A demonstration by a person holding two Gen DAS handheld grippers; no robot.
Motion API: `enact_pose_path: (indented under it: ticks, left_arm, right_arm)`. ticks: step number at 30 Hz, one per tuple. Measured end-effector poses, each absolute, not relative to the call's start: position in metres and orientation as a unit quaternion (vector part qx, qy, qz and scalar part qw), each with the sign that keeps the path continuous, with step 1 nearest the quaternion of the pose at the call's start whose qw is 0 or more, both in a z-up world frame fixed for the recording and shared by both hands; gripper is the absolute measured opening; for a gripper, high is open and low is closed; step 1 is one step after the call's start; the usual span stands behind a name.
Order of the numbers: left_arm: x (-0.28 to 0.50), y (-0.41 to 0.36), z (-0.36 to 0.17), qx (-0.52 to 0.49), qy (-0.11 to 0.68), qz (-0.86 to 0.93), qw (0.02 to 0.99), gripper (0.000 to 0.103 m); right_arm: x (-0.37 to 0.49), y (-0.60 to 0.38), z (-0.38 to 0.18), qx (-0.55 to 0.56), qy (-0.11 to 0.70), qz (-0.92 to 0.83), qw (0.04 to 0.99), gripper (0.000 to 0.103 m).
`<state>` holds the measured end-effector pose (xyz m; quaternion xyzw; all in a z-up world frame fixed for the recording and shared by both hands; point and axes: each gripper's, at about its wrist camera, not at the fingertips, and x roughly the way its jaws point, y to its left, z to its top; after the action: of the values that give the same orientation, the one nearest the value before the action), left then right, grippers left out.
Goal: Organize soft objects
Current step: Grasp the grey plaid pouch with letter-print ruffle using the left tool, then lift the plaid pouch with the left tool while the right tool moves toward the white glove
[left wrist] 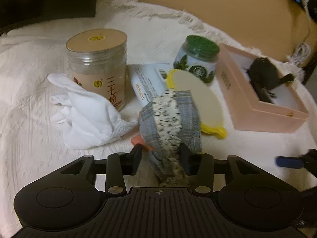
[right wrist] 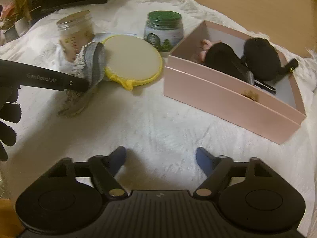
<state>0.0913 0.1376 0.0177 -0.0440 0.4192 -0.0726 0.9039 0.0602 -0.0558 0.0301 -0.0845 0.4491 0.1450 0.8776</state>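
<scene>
Sock (left wrist: 168,123) being pinched by left gripper (left wrist: 160,156); right gripper (right wrist: 160,158) gaping wide, lower center. Carrying toward box (right wrist: 227,99), right; keep grip firm.

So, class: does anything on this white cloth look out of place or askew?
Yes. The white printed tube lies flat between the upright tan-lidded jar and green-lidded jar, its end hidden beneath the round cream pad with yellow trim. Nothing looks spilled.
</scene>
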Motion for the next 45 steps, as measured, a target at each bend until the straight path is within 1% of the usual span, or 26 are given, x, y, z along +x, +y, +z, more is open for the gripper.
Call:
enact_pose_path:
  ticks: [5, 8, 12, 14, 16, 17, 18, 19, 21, 28, 33, 37, 42, 45]
  left_arm:
    - [0.102, 0.131, 0.012, -0.038, 0.418, -0.078, 0.904, 0.06]
    - [0.106, 0.128, 0.011, -0.03, 0.417, -0.085, 0.904, 0.062]
    - [0.104, 0.128, 0.011, -0.025, 0.415, -0.092, 0.905, 0.062]
    - [0.101, 0.128, 0.011, -0.016, 0.411, -0.095, 0.907, 0.059]
    - [0.099, 0.131, 0.011, -0.019, 0.407, -0.086, 0.909, 0.046]
    - [0.098, 0.135, 0.012, -0.029, 0.406, -0.085, 0.91, 0.043]
    - [0.098, 0.137, 0.012, -0.038, 0.406, -0.083, 0.909, 0.034]
    - [0.098, 0.141, 0.013, -0.051, 0.408, -0.084, 0.908, 0.028]
    - [0.094, 0.15, 0.014, -0.074, 0.408, -0.088, 0.906, 0.025]
    - [0.059, 0.174, 0.029, -0.112, 0.391, -0.095, 0.909, 0.022]
    - [0.025, 0.21, 0.05, -0.135, 0.354, -0.063, 0.923, 0.022]
    - [0.002, 0.246, 0.068, -0.143, 0.313, 0.0, 0.939, 0.021]
    - [-0.013, 0.286, 0.073, -0.159, 0.302, 0.055, 0.938, 0.021]
    - [-0.02, 0.307, 0.068, -0.175, 0.304, 0.075, 0.933, 0.021]
  right_arm:
    - [0.06, -0.064, 0.023, -0.064, 0.449, 0.131, 0.882, 0.1]
    - [0.058, -0.066, 0.02, -0.062, 0.445, 0.133, 0.883, 0.103]
    - [0.055, -0.066, 0.018, -0.058, 0.437, 0.131, 0.888, 0.103]
    - [0.053, -0.066, 0.018, -0.056, 0.435, 0.127, 0.89, 0.103]
    - [0.052, -0.065, 0.018, -0.053, 0.438, 0.117, 0.89, 0.103]
    - [0.052, -0.065, 0.018, -0.051, 0.437, 0.114, 0.891, 0.103]
    - [0.052, -0.065, 0.018, -0.05, 0.436, 0.113, 0.891, 0.103]
    - [0.052, -0.065, 0.018, -0.05, 0.435, 0.111, 0.892, 0.103]
    - [0.052, -0.064, 0.018, -0.052, 0.435, 0.111, 0.892, 0.103]
    - [0.063, -0.053, 0.026, -0.089, 0.441, 0.123, 0.884, 0.103]
    - [0.063, -0.02, 0.05, -0.11, 0.38, 0.157, 0.905, 0.103]
    - [0.062, 0.02, 0.07, -0.124, 0.332, 0.215, 0.91, 0.103]
    - [0.069, 0.082, 0.074, -0.147, 0.309, 0.287, 0.895, 0.102]
    - [0.077, 0.117, 0.07, -0.159, 0.311, 0.307, 0.885, 0.097]
